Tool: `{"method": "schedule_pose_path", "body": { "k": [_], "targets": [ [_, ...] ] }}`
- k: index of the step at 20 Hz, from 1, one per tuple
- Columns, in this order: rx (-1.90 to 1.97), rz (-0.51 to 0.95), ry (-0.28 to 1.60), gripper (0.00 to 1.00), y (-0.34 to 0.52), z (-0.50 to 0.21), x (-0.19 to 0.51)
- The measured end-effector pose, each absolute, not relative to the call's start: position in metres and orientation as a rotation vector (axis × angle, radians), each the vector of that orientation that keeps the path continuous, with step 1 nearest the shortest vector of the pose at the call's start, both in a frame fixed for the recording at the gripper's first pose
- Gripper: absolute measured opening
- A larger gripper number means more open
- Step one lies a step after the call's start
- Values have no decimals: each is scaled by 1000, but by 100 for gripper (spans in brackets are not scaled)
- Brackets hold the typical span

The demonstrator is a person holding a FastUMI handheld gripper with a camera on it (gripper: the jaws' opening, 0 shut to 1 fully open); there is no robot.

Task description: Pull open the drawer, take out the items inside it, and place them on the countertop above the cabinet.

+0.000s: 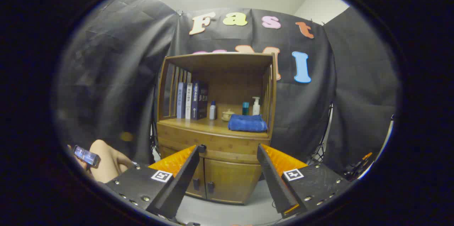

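Note:
A wooden cabinet [216, 126] stands ahead against the booth wall. Its drawer [212, 141] runs under the countertop [198, 123] and is closed; what lies inside is hidden. Below it are two small doors [230, 180] with dark handles. My gripper [230, 148] is open, some way back from the cabinet, with nothing between its fingers. The left fingertip [200, 148] lines up with the drawer front, the right fingertip [260, 148] with the cabinet's right edge.
On the countertop rest a folded blue towel [247, 123], several books [191, 101], small bottles [212, 110], a pump bottle [256, 106] and a little pot [227, 114]. A person's hand holding a phone [87, 156] is low at the left. Grey floor [227, 211] lies before the cabinet.

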State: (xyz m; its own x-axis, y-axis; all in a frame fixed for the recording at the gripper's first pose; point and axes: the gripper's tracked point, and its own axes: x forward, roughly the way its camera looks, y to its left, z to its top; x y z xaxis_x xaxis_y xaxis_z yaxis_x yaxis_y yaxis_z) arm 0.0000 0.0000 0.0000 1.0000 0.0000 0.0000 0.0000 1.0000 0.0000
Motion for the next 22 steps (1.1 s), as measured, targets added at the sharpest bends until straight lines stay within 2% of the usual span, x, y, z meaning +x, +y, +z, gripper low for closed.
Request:
{"method": "schedule_pose_path", "body": {
  "k": [8,22],
  "targets": [
    [5,-44,17,98,-12,-16,-16],
    [-18,-19,7,98,-1,-24,-24]
  ]
}}
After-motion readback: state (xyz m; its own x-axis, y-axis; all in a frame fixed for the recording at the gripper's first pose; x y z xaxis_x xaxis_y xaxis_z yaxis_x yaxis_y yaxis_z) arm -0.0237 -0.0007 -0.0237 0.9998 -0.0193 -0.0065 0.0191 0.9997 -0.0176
